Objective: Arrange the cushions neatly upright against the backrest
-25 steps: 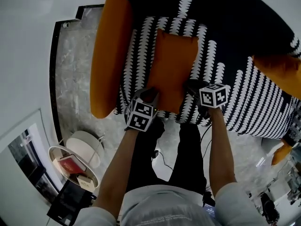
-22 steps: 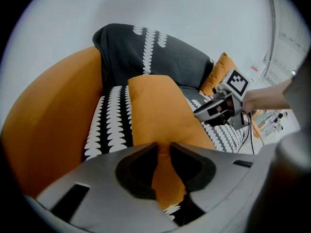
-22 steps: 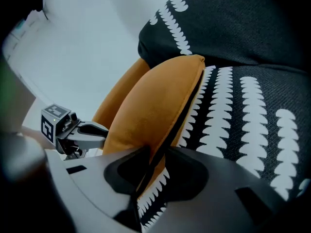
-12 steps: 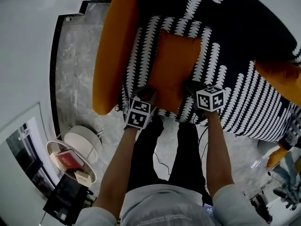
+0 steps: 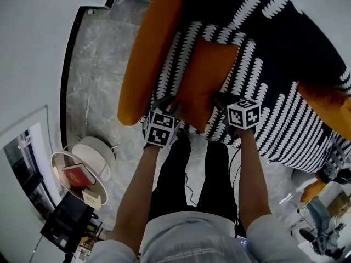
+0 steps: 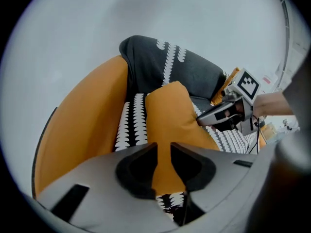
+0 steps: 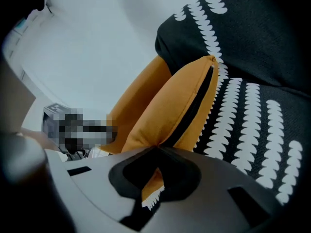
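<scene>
Cushion (image 5: 205, 84) lifted, right gripper (image 5: 221, 100) jaws just closed on corner, left gripper (image 5: 163, 102) grips edge

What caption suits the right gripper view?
Right claw, jaws just closing, pinches the orange cushion by its corner on the patterned sofa.

Cushion (image 5: 205, 81) matt orange cloth; sofa (image 5: 277, 111) woven fabric; floor (image 5: 98, 64) glossy marble.

A lounge (marble floor (image 5: 93, 64)) with sofa (image 5: 285, 108), side table (image 5: 64, 175).
</scene>
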A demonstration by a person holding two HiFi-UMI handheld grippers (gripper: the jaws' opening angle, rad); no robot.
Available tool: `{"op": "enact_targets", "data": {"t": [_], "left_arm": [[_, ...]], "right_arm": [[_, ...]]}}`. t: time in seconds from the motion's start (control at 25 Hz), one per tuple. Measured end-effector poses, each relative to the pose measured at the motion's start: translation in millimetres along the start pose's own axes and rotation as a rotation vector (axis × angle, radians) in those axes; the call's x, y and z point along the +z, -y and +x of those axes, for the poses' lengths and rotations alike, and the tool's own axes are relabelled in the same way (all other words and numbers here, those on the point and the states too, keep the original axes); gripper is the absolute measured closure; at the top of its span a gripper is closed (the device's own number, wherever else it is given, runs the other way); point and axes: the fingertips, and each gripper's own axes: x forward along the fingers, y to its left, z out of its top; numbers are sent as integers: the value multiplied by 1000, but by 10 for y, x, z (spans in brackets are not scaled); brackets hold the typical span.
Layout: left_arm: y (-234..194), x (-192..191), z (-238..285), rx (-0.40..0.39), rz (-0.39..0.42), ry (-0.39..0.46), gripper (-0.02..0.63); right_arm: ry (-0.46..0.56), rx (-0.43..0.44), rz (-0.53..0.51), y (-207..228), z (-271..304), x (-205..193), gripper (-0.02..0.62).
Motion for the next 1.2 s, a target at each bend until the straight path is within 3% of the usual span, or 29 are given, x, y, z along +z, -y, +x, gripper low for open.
{"op": "enact_targets", "data": {"t": [0.52,1.2], "left_arm": [[-446,210,-641,50,-109,81,499],[-713,119,-826,56,-208,101,499]], "right_arm": [[-24,46,-89,-768,448,630,574],[-26,66,-200,-1380,1049,1083,574]]}}
